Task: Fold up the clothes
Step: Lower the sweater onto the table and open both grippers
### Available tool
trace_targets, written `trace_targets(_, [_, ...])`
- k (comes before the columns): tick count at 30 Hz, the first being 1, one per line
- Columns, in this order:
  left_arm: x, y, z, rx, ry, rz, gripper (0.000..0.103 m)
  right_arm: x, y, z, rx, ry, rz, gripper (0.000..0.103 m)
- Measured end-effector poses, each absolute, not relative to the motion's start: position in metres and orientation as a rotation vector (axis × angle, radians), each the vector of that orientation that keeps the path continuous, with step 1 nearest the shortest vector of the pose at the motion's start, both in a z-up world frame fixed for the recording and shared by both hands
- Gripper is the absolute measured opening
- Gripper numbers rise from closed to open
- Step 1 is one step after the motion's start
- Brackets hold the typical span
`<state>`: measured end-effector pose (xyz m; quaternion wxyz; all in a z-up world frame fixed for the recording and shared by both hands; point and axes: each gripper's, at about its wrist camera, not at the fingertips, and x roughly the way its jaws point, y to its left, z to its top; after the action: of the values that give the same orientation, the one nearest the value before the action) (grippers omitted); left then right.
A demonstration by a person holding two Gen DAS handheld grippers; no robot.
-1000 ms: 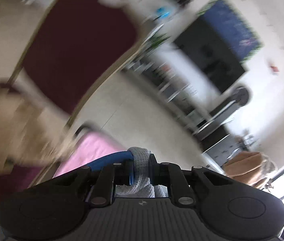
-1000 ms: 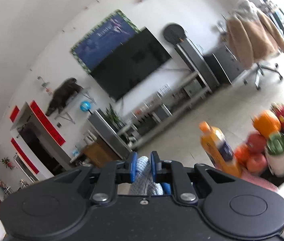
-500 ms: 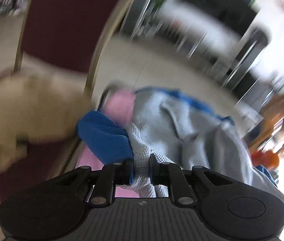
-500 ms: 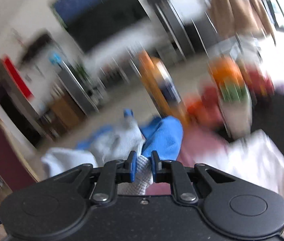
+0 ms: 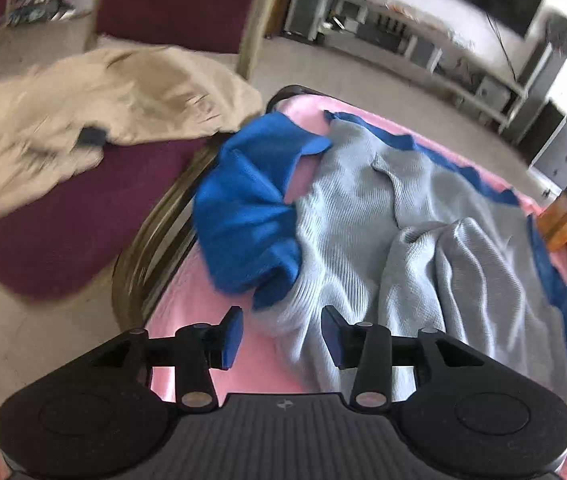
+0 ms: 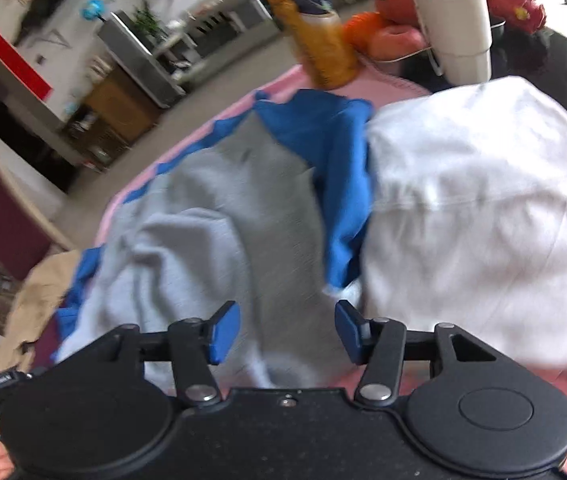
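On the pink-covered table [image 5: 203,300], a grey-and-blue sweater [image 5: 383,216] lies crumpled and spread out. The left gripper [image 5: 282,334] hovers at its near hem, fingers [image 5: 230,338] wide apart and holding nothing. The right gripper [image 6: 288,334] is likewise spread wide and empty above the grey knit, beside a white garment [image 6: 483,216]. An orange bottle [image 6: 319,36] stands behind, its dark label too blurred to read.

The grey-and-blue sweater [image 5: 383,216], pinched in both tools a second ago, is now let go and dropped in a rumpled heap on the pink surface [image 5: 187,304]. Left tool [image 5: 281,334] and right tool [image 6: 286,332] are spread wide, empty.
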<state>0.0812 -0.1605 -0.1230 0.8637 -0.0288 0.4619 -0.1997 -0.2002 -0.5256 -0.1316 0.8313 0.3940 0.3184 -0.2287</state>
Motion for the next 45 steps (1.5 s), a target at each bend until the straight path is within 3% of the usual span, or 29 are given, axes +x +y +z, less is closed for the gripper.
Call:
trace_targets(5, [0.066,-0.154,-0.156,-0.156,1.065,-0.414,0.037,-0.2,-0.52,-0.149,0.883,0.673,-0.465,0.047])
trace_targets(14, [0.108,-0.158,-0.189,-0.416,1.127,-0.325,0.04,-0.205,-0.533,-0.163,0.964,0.639,-0.469,0.046])
trace_targets(16, [0.113,-0.156,-0.196,-0.453,1.118,-0.287,0.032,-0.205,-0.535,-0.167,0.983,0.636,-0.472,0.046])
trace_targets(18, [0.113,-0.153,-0.197,-0.48,1.104,-0.273,0.004,-0.202,-0.537,-0.17,0.989,0.64,-0.479,0.046])
trace_targets(21, [0.099,-0.146,-0.172,-0.474,1.049,-0.274,0.003,-0.203,-0.537,-0.169,0.982,0.634,-0.506,0.046])
trace_targets(25, [0.074,-0.139,-0.132,-0.421,0.985,-0.298,0.005,-0.209,-0.539,-0.169,0.998,0.617,-0.527,0.046])
trace_targets(31, [0.08,-0.157,-0.178,-0.269,1.1,-0.262,0.008,-0.208,-0.54,-0.171,1.003,0.628,-0.549,0.049])
trace_targets(34, [0.079,-0.155,-0.182,-0.256,1.107,-0.262,0.019,-0.215,-0.544,-0.172,1.017,0.62,-0.579,0.052])
trace_targets(35, [0.079,-0.155,-0.182,-0.258,1.099,-0.268,0.029,-0.217,-0.546,-0.173,1.031,0.618,-0.589,0.052])
trace_targets(36, [0.079,-0.154,-0.182,-0.262,1.094,-0.271,0.033,-0.217,-0.547,-0.175,1.052,0.618,-0.59,0.051])
trace_targets(37, [0.08,-0.155,-0.183,-0.265,1.096,-0.271,0.033,-0.218,-0.549,-0.177,1.073,0.618,-0.591,0.048])
trace_targets(39, [0.081,-0.156,-0.186,-0.264,1.097,-0.27,0.034,-0.215,-0.548,-0.176,1.066,0.615,-0.608,0.032])
trace_targets(40, [0.082,-0.16,-0.186,-0.253,1.092,-0.272,0.034,-0.211,-0.546,-0.173,1.029,0.615,-0.623,0.03])
trace_targets(43, [0.082,-0.167,-0.186,-0.219,1.075,-0.279,0.039,-0.196,-0.548,-0.172,0.972,0.643,-0.659,0.032])
trace_targets(45, [0.082,-0.17,-0.186,-0.203,1.067,-0.283,0.042,-0.185,-0.553,-0.174,0.952,0.671,-0.678,0.041])
